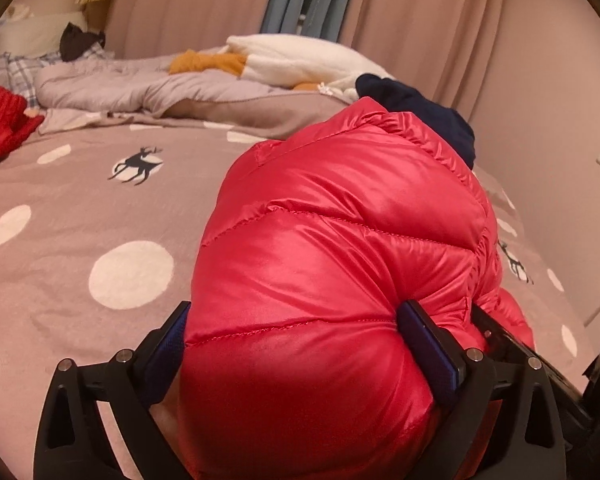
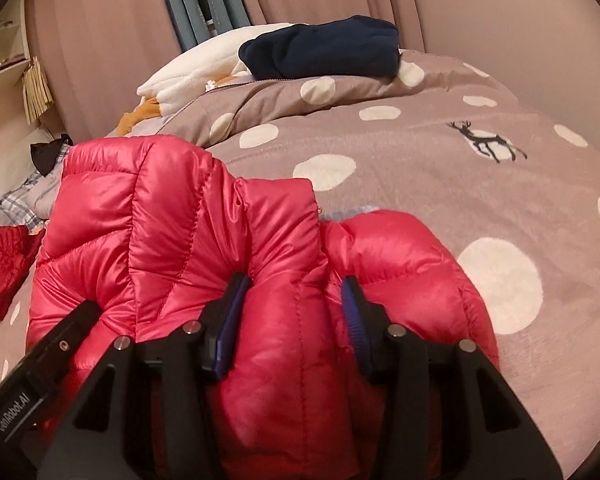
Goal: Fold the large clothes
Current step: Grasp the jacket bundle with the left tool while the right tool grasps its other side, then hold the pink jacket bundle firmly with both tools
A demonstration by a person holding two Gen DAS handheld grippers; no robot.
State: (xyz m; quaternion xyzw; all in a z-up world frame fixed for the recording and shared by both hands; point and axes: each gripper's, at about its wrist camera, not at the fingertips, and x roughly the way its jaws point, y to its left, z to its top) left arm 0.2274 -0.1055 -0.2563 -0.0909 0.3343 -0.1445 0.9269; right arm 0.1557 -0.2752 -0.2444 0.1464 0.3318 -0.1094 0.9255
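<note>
The left gripper (image 1: pixel 296 354) stands spread wide, with the red puffer jacket (image 1: pixel 340 248) bulging between its pads, seemingly pressed on both sides. The right gripper (image 2: pixel 294 312), about half open, pinches a fold of the same jacket just ahead, above the spotted bedspread (image 2: pixel 440 184).

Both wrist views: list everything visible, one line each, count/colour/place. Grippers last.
puffer jacket: 1, red, bunched on the bed, between both grippers' fingers
bed cover: 1, taupe with white dots and deer, under everything
navy garment: 1, dark blue, folded, far end of the bed
white fleece: 1, white with orange parts, beside the navy garment
grey quilt: 1, lilac-grey, rumpled, far side
red item: 1, red, left edge of the bed
curtains: pink, with a blue panel, behind the bed
left hand-held gripper: black, blue pads, jaws wide around the jacket
right hand-held gripper: black, blue pads, pressing a jacket fold
</note>
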